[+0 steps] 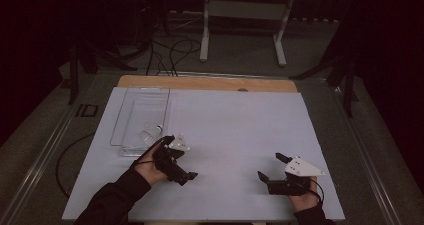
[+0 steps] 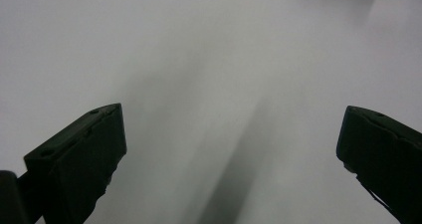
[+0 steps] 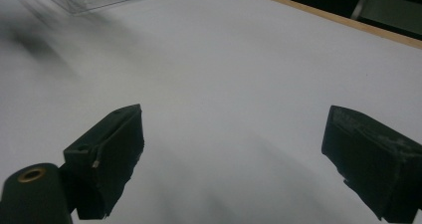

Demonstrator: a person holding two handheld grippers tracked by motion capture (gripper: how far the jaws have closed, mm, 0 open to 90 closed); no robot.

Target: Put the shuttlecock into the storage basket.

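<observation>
Count, near edge first: two hands, two grippers, one white sheet, one clear tray, one small clear item in that tray.

Right hand [image 1: 304, 201] is gripping the right gripper [image 1: 270, 168] near the front right of the white sheet [image 1: 235, 130]. Its jaws are standing wide apart in the right gripper view, with nothing between them but bare sheet; they are touching no object.

Left hand [image 1: 148, 169] is gripping the left gripper [image 1: 176, 157] at the front left, just beside the near end of the clear tray [image 1: 131, 147]. The left gripper view is showing its jaws likewise spread wide, empty, pointing down at blurred white surface.

The clear tray is lying lengthwise on the left part of the sheet, running away from the person. One small clear item [image 1: 151, 131], shape too faint to tell, is sitting inside near the tray's near end, close to the left gripper.

Farther back, the table's wooden edge [image 1: 200, 82] is showing beyond the sheet; past it, one white frame [image 1: 245, 10] is standing on the floor among cables.
</observation>
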